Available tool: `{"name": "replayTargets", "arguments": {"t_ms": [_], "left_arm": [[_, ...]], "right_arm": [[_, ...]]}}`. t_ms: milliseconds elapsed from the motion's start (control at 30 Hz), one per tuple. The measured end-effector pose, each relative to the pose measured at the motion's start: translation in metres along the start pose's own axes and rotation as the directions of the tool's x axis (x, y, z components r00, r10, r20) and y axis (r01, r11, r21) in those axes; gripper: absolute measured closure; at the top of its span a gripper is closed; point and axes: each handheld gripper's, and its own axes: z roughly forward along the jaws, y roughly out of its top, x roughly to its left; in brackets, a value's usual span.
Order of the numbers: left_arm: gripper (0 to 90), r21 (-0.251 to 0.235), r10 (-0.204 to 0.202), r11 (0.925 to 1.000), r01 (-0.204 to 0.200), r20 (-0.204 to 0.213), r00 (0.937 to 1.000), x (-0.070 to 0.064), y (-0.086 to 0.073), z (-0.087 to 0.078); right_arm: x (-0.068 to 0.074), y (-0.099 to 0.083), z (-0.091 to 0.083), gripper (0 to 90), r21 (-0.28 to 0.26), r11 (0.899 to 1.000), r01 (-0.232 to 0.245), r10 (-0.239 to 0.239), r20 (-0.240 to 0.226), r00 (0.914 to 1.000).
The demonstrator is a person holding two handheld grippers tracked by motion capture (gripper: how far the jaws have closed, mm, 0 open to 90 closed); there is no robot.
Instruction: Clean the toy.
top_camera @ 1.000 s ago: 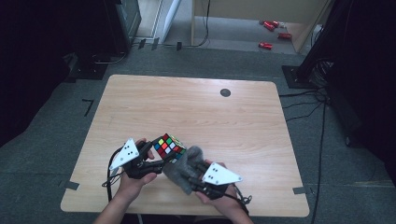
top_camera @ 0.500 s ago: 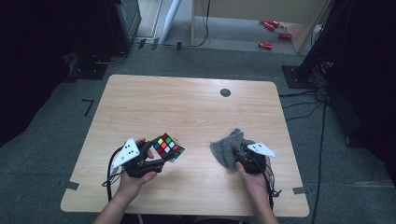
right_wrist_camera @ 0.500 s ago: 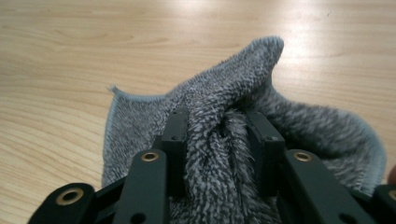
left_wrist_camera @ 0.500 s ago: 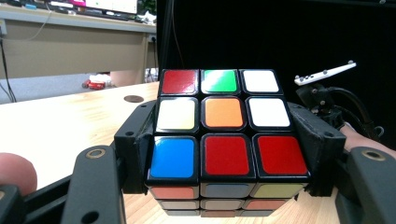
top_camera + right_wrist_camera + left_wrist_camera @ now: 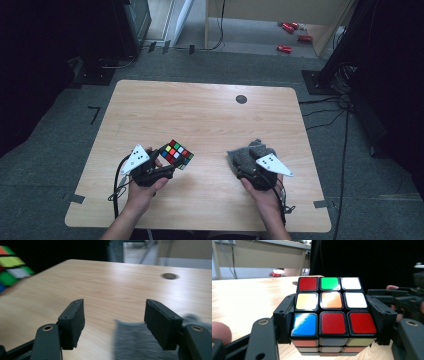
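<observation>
Now the cloth is set down apart from the cube.
Right gripper has released it, jaws spread; left gripper stays clenched on the cube.

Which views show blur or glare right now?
Right gripper view: motion blur smears the grey cloth and cube. Left gripper view: sharp, glare on the cube's blue sticker. High view: dark surroundings, table evenly lit.

Table far half bare; cube and cloth block near edge.
</observation>
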Motion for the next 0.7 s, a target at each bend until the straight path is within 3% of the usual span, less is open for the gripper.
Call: {"name": "replayTargets", "arguments": {"t_ms": [100,267,400,533,600,700], "left_arm": [[34.5,0.002,-0.003,1.0,0.003,0.012,0.9999,-0.004,0.0,0.002],[34.5,0.01,-0.001,0.9999,0.001,0.025,0.9997,-0.012,-0.003,0.006],[34.5,0.002,-0.002,1.0,0.002,0.026,0.9997,-0.018,-0.003,0.007],[34.5,0.001,-0.01,0.9999,0.01,0.033,0.9994,-0.021,-0.003,0.008],[34.5,0.001,-0.015,0.9999,0.015,0.038,0.9991,-0.024,-0.005,0.01],[34.5,0.012,-0.011,0.9999,0.011,0.051,0.9986,-0.027,-0.006,0.012]], "right_arm": [[0.023,-0.003,0.007,31.4,0.017,1.0,0.0,0.002,-0.096,0.9954],[0.06,-0.012,0.018,27.7,0.052,0.998,0.039,-0.026,-0.23,0.9728],[0.081,-0.019,0.024,27.2,0.084,0.996,0.038,-0.013,-0.284,0.9588],[0.094,-0.02,0.025,29.9,0.076,0.996,0.041,-0.016,-0.303,0.9529],[0.098,-0.021,0.024,33.1,0.068,0.997,0.045,-0.022,-0.309,0.9508],[0.1,-0.021,0.025,41.5,0.058,0.997,0.042,-0.02,-0.339,0.9405]]}}
